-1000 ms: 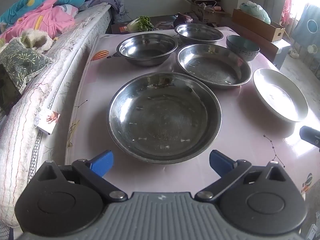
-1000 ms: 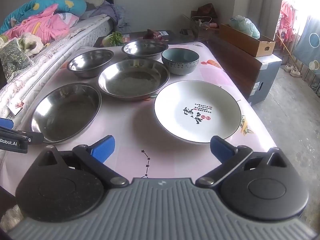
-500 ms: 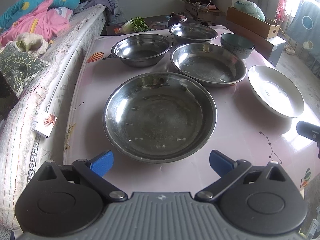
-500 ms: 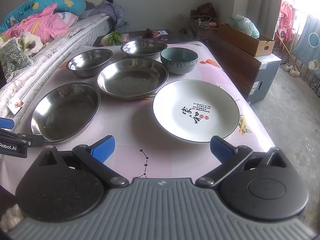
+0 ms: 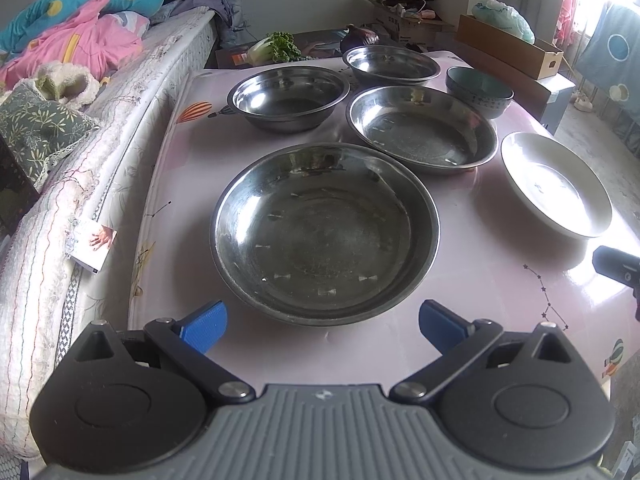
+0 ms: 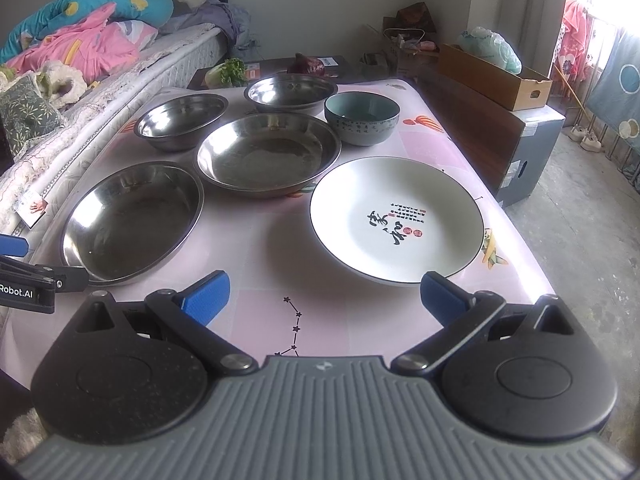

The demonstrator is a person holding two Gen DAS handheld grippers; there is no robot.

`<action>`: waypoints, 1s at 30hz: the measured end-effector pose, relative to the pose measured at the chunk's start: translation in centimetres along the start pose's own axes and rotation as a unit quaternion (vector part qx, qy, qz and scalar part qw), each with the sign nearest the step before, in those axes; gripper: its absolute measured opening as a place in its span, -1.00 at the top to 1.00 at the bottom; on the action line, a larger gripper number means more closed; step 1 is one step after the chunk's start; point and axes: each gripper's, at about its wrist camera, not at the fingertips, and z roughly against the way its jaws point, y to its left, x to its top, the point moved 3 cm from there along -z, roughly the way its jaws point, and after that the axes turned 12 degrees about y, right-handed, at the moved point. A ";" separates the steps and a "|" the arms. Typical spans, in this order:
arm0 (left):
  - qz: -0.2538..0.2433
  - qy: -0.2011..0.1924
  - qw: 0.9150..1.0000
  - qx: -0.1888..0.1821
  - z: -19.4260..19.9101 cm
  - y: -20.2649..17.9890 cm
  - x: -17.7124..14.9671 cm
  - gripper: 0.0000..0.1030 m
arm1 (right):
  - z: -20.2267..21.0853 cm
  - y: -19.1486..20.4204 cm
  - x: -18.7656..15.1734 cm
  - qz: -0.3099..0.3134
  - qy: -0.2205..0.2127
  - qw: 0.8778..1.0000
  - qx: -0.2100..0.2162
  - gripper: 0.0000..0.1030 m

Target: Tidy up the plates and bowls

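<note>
Through the left wrist camera I see my left gripper [image 5: 323, 322] spread wide and holding nothing, hovering just short of the near steel pan [image 5: 324, 234] on the pink table [image 5: 480, 292]. Beyond that pan sits a second steel pan [image 5: 422, 134], with a steel bowl [image 5: 288, 98] to its left, another steel bowl [image 5: 392, 65] behind it, and a teal ceramic bowl [image 5: 479, 92] to its right. A white plate [image 5: 556, 184] lies right of the near pan. Through the right wrist camera my right gripper [image 6: 323, 295] is also spread and empty, poised at the near edge of the white plate [image 6: 396, 216], apart from it. Left of the plate I see the near steel pan [image 6: 130, 222], with the left gripper [image 6: 24, 276] at its rim; I cannot tell whether they touch. A bed [image 6: 120, 72] runs along the table's left side.
</note>
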 end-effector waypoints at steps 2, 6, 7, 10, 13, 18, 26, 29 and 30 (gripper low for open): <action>0.001 0.000 1.000 0.001 0.0 0.1 0.0 -0.99 | -0.2 0.0 0.0 0.000 0.003 1.000 0.000 -0.98; 0.002 0.000 1.000 0.003 -0.1 0.0 0.1 -0.99 | -0.4 0.1 -0.1 0.003 0.006 1.000 -0.001 -0.98; 0.002 0.001 1.000 0.003 -0.1 0.0 0.1 -0.99 | -0.4 0.1 -0.1 0.004 0.006 1.000 -0.001 -0.98; 0.002 0.001 1.000 0.004 -0.1 0.0 0.1 -0.99 | -0.5 0.2 -0.1 0.005 0.007 1.000 -0.001 -0.98; 0.002 0.001 1.000 0.004 -0.2 0.1 0.1 -0.99 | -0.5 0.2 -0.1 0.005 0.007 1.000 0.000 -0.98; 0.002 0.001 1.000 0.004 -0.2 0.1 0.0 -0.99 | -0.7 0.3 -0.1 0.006 0.009 1.000 0.001 -0.98; 0.004 0.003 1.000 0.005 -0.2 0.3 -0.1 -0.99 | -0.8 0.3 -0.1 0.006 0.010 1.000 0.002 -0.98; 0.004 0.003 1.000 0.005 -0.2 0.3 -0.2 -0.99 | -0.8 0.3 -0.1 0.006 0.010 1.000 0.003 -0.98; 0.004 0.003 1.000 0.005 -0.2 0.3 -0.2 -0.99 | -0.8 0.3 -0.1 0.006 0.010 1.000 0.003 -0.98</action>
